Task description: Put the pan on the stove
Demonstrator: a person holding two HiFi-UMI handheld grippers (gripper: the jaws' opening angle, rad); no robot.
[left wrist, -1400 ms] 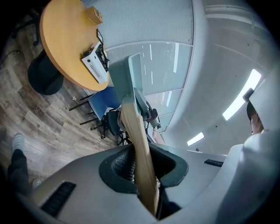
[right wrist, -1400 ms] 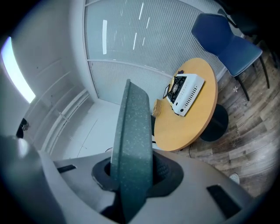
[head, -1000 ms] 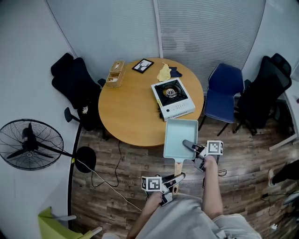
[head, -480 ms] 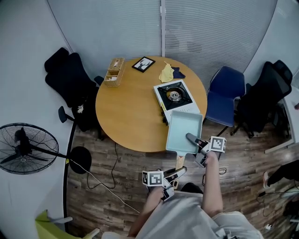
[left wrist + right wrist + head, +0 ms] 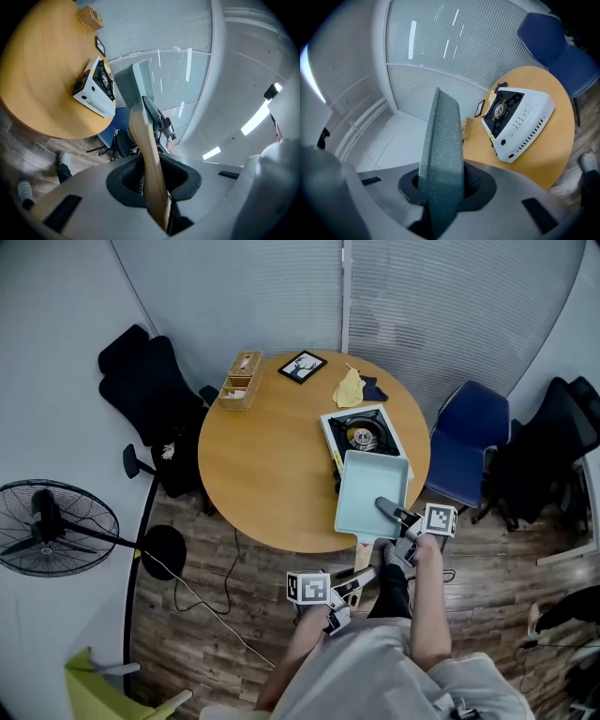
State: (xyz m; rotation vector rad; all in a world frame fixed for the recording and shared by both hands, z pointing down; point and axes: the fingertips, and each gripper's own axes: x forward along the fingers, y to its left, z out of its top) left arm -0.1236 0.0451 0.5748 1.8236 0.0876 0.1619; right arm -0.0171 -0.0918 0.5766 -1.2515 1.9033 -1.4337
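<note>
Both grippers and the pan have advanced over the near edge of the counter since the earlier frames; the pan's far rim, formerly level with the front of the stove, now overlaps the stove's near side in the head view.

Left gripper: jaws clamped on the pan's wooden handle, which runs straight out between them in the left gripper view. Right gripper: jaws clamped on the pan's near wall, towards its right corner; in the right gripper view the speckled teal wall stands edge-on between the pads.

The pan is square and pale teal, held by both grippers, with its body over the counter's right part and its handle projecting past the counter's edge above the wooden floor. Whether its underside touches the stove cannot be told.

The stove is a white portable burner with a black top, on the counter's right side. Beyond it lie a yellow cloth, a picture frame and a wooden box. A blue chair stands to the counter's right, and a fan well to its left.
</note>
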